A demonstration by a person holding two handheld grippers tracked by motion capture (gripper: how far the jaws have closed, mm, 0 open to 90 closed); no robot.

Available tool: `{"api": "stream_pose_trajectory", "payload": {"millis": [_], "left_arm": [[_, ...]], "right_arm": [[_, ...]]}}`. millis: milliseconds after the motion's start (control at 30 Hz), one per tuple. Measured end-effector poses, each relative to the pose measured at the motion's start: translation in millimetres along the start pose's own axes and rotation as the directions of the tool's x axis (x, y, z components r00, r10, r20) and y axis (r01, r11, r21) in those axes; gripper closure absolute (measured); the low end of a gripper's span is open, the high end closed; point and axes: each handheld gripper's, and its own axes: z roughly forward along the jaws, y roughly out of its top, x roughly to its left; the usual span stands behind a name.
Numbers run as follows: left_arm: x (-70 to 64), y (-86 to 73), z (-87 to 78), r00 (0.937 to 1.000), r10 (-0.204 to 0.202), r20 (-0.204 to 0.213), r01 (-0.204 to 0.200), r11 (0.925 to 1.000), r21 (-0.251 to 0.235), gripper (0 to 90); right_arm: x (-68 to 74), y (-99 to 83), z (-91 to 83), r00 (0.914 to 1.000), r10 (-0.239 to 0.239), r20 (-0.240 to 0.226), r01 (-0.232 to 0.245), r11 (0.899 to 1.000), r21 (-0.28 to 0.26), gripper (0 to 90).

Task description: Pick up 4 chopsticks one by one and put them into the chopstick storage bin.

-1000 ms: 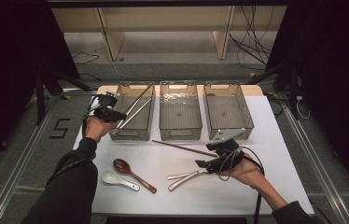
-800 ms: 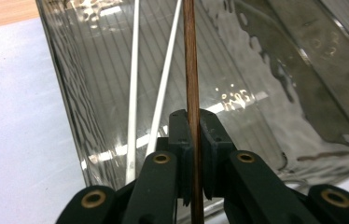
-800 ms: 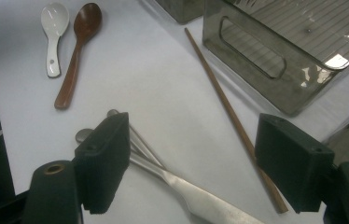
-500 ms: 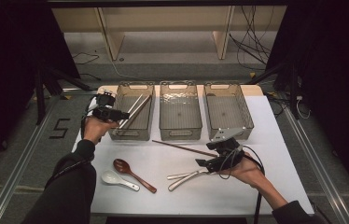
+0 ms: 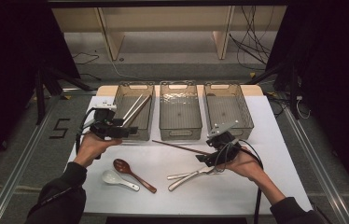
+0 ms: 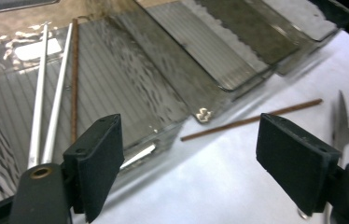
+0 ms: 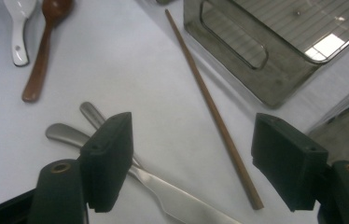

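Observation:
Three clear bins stand in a row at the back of the white table: left [image 5: 119,105], middle [image 5: 180,133] and right [image 5: 245,112]. In the left bin [image 6: 130,79] lie two silver chopsticks [image 6: 46,93] and a brown one [image 6: 74,79]. My left gripper [image 5: 123,132] [image 6: 196,168] hovers open and empty at that bin's front left corner. Another brown chopstick [image 5: 178,147] [image 7: 210,107] lies on the table before the middle bin. My right gripper [image 5: 206,159] [image 7: 196,163] is open just above its near end, over a metal knife [image 7: 177,198].
A wooden spoon [image 5: 133,173] [image 7: 42,56] and a white ceramic spoon [image 5: 116,179] [image 7: 18,23] lie at the front left. Two metal utensils [image 5: 189,176] [image 7: 70,132] lie crossed near the front middle. The middle bin's end wall [image 7: 256,65] is close to my right gripper.
My left gripper has drawn back from the left bin toward the person. The right gripper has barely shifted.

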Motion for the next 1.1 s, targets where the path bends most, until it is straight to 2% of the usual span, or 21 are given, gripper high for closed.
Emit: {"api": "stream_pose_trajectory", "payload": {"millis": [100,200,267,333,500,633,667,700,800,900,967,1100], "left_arm": [[-9.4,-7.8,-5.0,0.9995,0.027,0.018,-0.027,0.9996,-0.004,19.9],[-19.9,-13.6,-9.2,0.9969,0.031,0.073,-0.03,0.9994,-0.015,17.7],[-27.6,-17.3,-12.7,0.995,0.059,0.081,-0.057,0.9981,-0.024,17.3],[-33.8,-21.3,-16.1,0.994,0.066,0.087,-0.064,0.9975,-0.03,16.6],[-44.1,-31.9,-21.4,0.9907,0.11,0.081,-0.106,0.9934,-0.042,15.9],[-47.1,-40.5,-25.1,0.9881,0.096,0.12,-0.085,0.9921,-0.092,16.0],[-48.1,-42.0,-25.4,0.9876,0.101,0.12,-0.09,0.9911,-0.098,15.9],[-49.4,-43.8,-25.6,0.9873,0.104,0.119,-0.092,0.9904,-0.103,15.9],[-53.6,-49.2,-25.5,0.9878,0.099,0.12,-0.086,0.9905,-0.107,16.0],[-57.9,-52.2,-26.1,0.9867,0.128,0.1,-0.118,0.9873,-0.107,15.9],[-59.3,-53.7,-26.4,0.9864,0.125,0.107,-0.112,0.9868,-0.117,15.9],[-61.8,-55.9,-26.3,0.984,0.147,0.1,-0.135,0.9834,-0.121,15.9]], "right_arm": [[-5.9,4.4,6.3,0.9998,-0.015,0.009,0.015,0.999,0.048,33.6],[-9.6,8.6,15.4,0.9997,-0.022,0.006,0.022,0.995,0.101,36.9],[-11.6,11.5,22.0,0.9995,-0.031,-0.002,0.031,0.99,0.138,39.0],[-14.1,14.8,29.2,0.9991,-0.043,-0.001,0.043,0.985,0.165,42.0],[-21.1,20.2,46.9,0.9977,-0.068,-0.003,0.066,0.967,0.246,48.0],[-25.9,19.8,56.2,0.9963,-0.086,-0.004,0.083,0.947,0.309,53.8],[-27.2,19.1,58.3,0.9962,-0.087,-0.008,0.085,0.94,0.33,54.4],[-27.8,18.5,59.6,0.9962,-0.087,-0.007,0.084,0.939,0.334,55.5],[-31.4,15.8,63.4,0.9957,-0.092,-0.01,0.089,0.925,0.37,59.5],[-35.3,13.5,66.4,0.9952,-0.098,-0.007,0.092,0.911,0.403,62.8],[-37.6,12.8,66.9,0.995,-0.1,-0.005,0.093,0.907,0.41,65.2],[-40.5,12.1,68.4,0.9958,-0.091,-0.008,0.086,0.9,0.427,68.1]]}}
